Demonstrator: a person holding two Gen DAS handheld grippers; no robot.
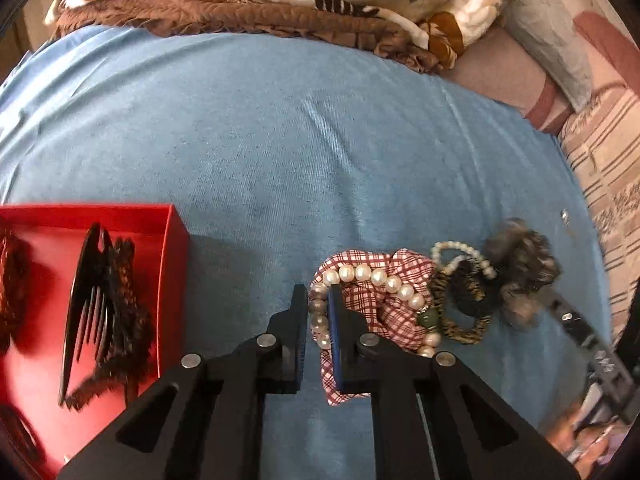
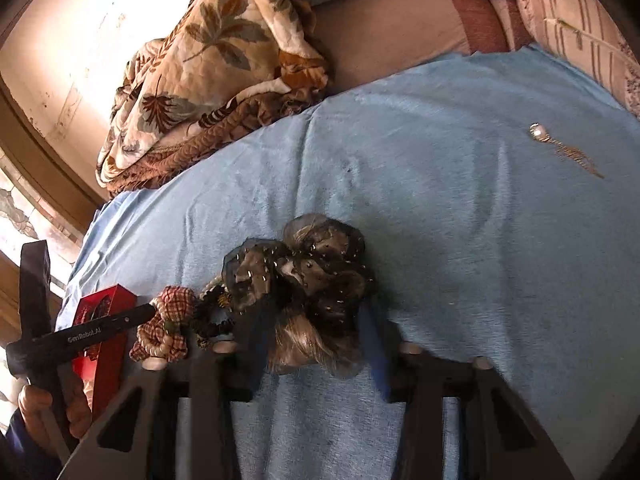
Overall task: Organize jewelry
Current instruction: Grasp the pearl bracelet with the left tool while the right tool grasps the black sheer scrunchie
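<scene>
Clearly my left fingers (image 1: 318, 312) pinching the pearl bracelet (image 1: 372, 276) could drag the checked scrunchie (image 1: 384, 300) along, while my right fingers (image 2: 308, 344) clamping the dark scrunchie (image 2: 304, 276) may slip.

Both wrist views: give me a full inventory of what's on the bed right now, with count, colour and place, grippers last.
Red box: one, red, left on the blue sheet.
Hair comb: one, black, inside the box beside dark frilly pieces.
Pearl bracelet: one, white, over the plaid scrunchie.
Plaid scrunchie: one, red and white, middle of the pile.
Small bead bracelet: one, white, right of it.
Animal-print scrunchie: one, brown and black, pile's right.
Sheer scrunchie: one, dark grey, speckled.
Earring: one, pearl and gold, apart at far right.
Floral quilt: one, cream and brown, far edge.
Left gripper: shut on the pearl bracelet.
Right gripper: blurred, at the sheer scrunchie.
</scene>
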